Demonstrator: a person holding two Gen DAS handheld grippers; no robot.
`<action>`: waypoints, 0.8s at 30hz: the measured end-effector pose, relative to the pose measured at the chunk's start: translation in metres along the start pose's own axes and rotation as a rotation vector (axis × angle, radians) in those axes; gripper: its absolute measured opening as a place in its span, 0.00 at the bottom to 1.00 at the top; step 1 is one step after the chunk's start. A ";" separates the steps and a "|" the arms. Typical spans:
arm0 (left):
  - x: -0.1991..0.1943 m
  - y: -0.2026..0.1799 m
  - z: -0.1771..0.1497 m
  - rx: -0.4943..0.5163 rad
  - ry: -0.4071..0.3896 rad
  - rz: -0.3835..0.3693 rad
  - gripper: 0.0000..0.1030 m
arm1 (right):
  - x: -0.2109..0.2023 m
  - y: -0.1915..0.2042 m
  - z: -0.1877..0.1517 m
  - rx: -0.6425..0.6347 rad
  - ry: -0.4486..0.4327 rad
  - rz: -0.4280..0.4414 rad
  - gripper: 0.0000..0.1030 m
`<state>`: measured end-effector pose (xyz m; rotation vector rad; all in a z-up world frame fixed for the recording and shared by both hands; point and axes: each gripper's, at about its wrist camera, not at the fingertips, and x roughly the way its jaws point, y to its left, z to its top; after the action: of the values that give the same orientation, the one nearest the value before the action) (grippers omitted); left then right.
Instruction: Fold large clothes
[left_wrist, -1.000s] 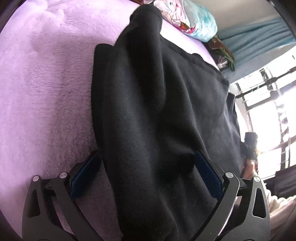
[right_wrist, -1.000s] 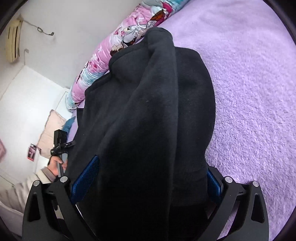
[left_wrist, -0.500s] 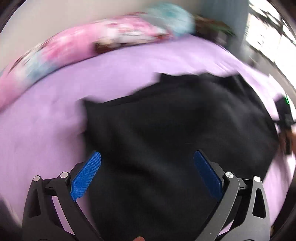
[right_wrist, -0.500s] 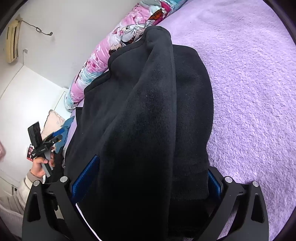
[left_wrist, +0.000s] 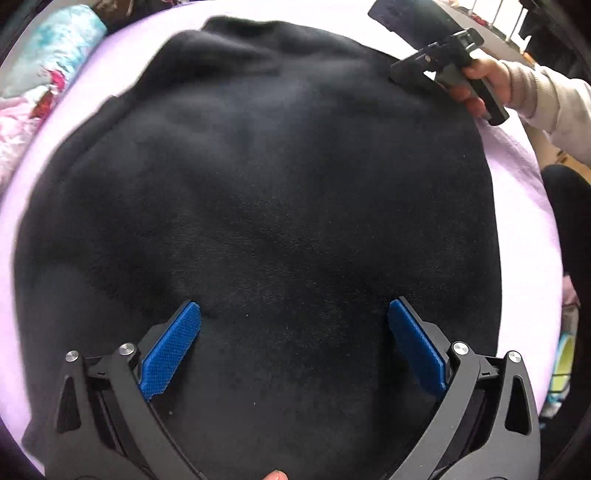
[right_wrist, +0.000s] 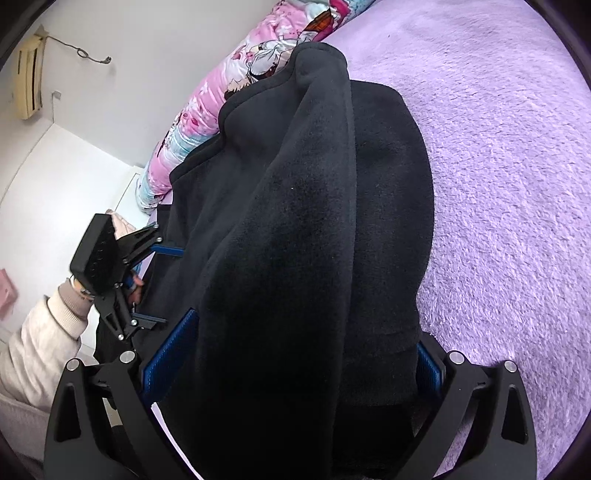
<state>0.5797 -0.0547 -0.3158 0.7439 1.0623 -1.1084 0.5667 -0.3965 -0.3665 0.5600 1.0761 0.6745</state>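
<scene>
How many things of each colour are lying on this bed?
Black: 1, the fleece garment
Purple: 1, the blanket
Pink patterned: 1, the rolled quilt
Total: 3

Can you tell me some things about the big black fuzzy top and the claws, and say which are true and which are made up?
1. The big black fleece garment lies on a purple fluffy blanket. True.
2. The left claw is clamped shut on the fleece. False: its blue pads are spread wide, with the fleece lying flat beyond them.
3. A fold of the fleece fills the space between the right claw's pads. True.
4. The long printed pillow beside the wall is plain green. False: it is pink with cartoon pictures.
5. The right claw is also in the left wrist view, at the far corner of the fleece. True.
</scene>
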 end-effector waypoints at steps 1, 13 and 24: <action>0.003 0.006 0.000 -0.013 -0.007 -0.025 0.95 | -0.001 0.001 0.000 0.000 0.001 -0.002 0.95; -0.008 0.003 -0.015 -0.035 -0.106 0.036 0.94 | -0.005 -0.010 0.006 0.093 0.019 0.083 0.53; 0.000 0.014 -0.053 -0.170 -0.128 0.060 0.95 | -0.033 0.065 0.020 -0.067 0.007 0.053 0.31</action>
<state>0.5773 -0.0033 -0.3340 0.5583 1.0052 -0.9878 0.5609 -0.3786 -0.2936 0.5300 1.0441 0.7566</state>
